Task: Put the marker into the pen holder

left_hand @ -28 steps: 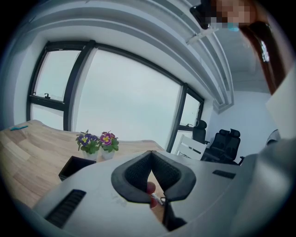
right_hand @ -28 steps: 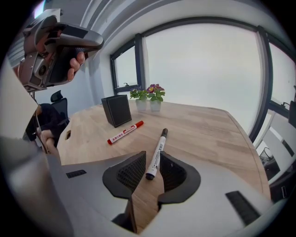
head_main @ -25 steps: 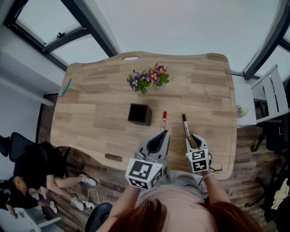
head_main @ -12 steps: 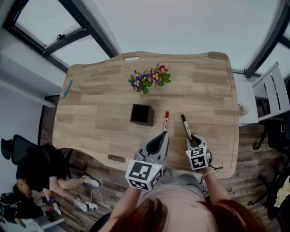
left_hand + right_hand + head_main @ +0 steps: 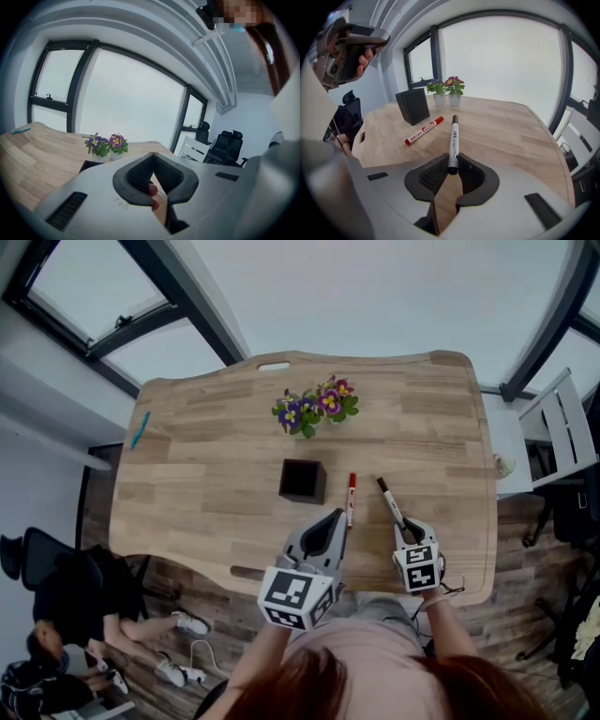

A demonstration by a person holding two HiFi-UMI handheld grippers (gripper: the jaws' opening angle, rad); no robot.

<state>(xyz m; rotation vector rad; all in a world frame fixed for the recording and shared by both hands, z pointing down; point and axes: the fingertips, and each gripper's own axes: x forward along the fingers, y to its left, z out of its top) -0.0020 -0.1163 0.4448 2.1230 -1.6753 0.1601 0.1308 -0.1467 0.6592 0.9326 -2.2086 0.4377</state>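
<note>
On a wooden table (image 5: 206, 456) beneath tall windows: black marker (image 5: 453, 140) pinched at its near end in the right gripper (image 5: 451, 164) jaws, barrel pointing straight ahead. Left of those jaws, a red marker (image 5: 423, 131); farther ahead-left, the black pen holder (image 5: 413, 106). Left gripper (image 5: 152, 156) jaws pressed together, gripping nothing.

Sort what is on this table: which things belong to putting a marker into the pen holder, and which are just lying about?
For the job:
- black marker, gripped at one end by the right gripper
- pen holder
- possibly the red marker, lying loose

Lying about:
- potted flowers
- teal pen-like item at the table's far left edge
</note>
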